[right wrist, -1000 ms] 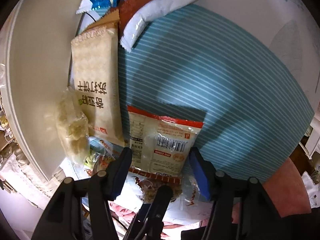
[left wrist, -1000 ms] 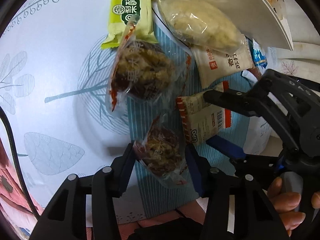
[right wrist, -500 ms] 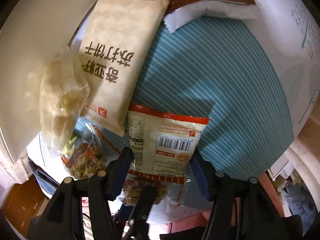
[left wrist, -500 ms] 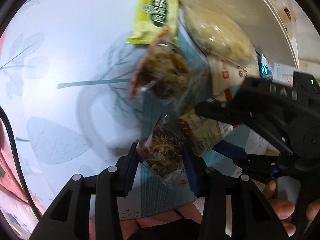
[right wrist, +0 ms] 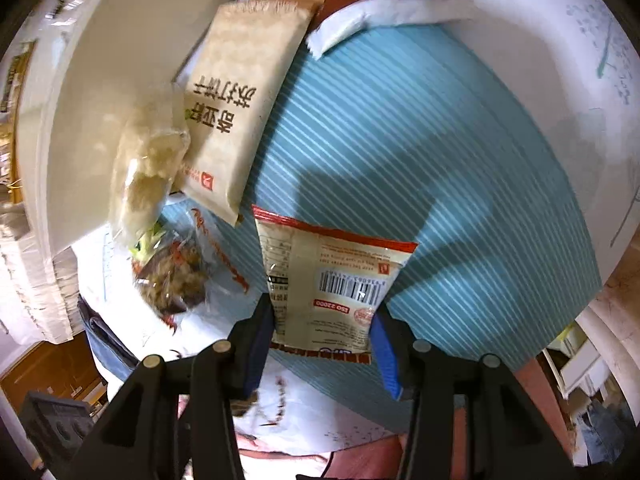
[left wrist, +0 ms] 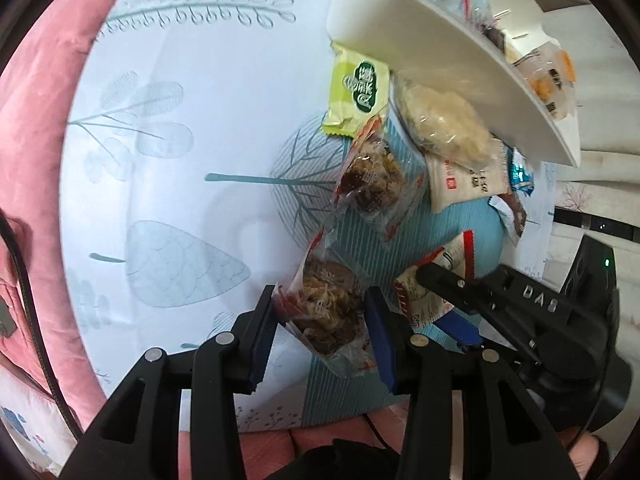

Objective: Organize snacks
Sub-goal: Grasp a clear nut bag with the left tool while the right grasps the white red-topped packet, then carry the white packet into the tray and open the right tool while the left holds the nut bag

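Snacks in small packets lie scattered over a leaf-printed tablecloth (left wrist: 168,152), most of them bunched beside a white tray (left wrist: 420,40) that already holds a few wrapped items, which looks like the place they are meant to end up.

Left wrist view: the left gripper (left wrist: 320,316) has its jaws clamped on a clear packet of dark shredded snack (left wrist: 328,308), the pads pressing its two sides, so that it can be carried off the cloth. At about 12 o'clock from it lies a second packet of the same kind (left wrist: 372,180), and beyond that, toward the tray, a green packet (left wrist: 358,92) and a clear bag of pale crumbly snack (left wrist: 444,124) that rests against the tray's wall. A beige cracker packet (left wrist: 460,184) lies at 1 o'clock, partly under the pale bag. At 3 o'clock the right gripper (left wrist: 436,304) reaches in from the side with a red-edged packet in it.

Right wrist view: the right gripper (right wrist: 322,328) has just been closing, and the barcode packet (right wrist: 328,280) sits between its jaws with both pads against its edges; I judge it gripped. The packet hangs over a teal striped mat (right wrist: 440,160). The beige cracker packet (right wrist: 248,112) is at 11 o'clock, the pale bag (right wrist: 148,172) at 10 o'clock against the tray (right wrist: 80,120), and the dark shredded packet (right wrist: 176,276) at 9 o'clock.

With one packet in each gripper, both seem ready for the tray.
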A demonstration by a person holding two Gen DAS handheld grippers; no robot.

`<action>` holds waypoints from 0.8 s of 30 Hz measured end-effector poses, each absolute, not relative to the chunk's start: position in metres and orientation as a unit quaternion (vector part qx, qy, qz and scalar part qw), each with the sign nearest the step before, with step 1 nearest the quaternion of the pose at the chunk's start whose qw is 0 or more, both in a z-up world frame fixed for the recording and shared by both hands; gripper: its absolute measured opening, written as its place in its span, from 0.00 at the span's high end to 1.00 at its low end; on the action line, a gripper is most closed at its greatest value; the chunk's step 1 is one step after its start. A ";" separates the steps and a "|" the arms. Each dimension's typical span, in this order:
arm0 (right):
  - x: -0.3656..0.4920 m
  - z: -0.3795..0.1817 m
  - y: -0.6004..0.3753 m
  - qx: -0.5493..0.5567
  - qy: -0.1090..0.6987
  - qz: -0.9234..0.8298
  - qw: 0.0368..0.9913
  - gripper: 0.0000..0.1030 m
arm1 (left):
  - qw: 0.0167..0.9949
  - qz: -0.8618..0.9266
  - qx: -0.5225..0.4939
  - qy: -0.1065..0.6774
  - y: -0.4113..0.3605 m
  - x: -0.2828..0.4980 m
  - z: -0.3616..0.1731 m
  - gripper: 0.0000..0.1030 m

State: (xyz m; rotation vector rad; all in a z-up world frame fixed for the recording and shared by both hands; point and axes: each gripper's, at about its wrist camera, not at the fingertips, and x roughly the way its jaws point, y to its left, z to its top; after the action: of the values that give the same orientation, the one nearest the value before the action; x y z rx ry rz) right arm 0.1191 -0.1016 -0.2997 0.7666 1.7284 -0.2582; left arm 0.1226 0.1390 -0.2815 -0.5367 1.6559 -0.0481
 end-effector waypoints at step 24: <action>0.138 -0.144 -0.137 0.163 0.537 0.001 0.828 0.55 | 0.703 -0.030 -0.221 0.676 0.112 0.174 -0.152 0.59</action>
State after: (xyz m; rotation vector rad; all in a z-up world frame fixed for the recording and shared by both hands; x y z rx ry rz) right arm 0.1378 -0.1371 -0.1437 0.3453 1.1396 0.0025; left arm 0.1745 0.1123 -0.1518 -0.4921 1.5033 -0.0660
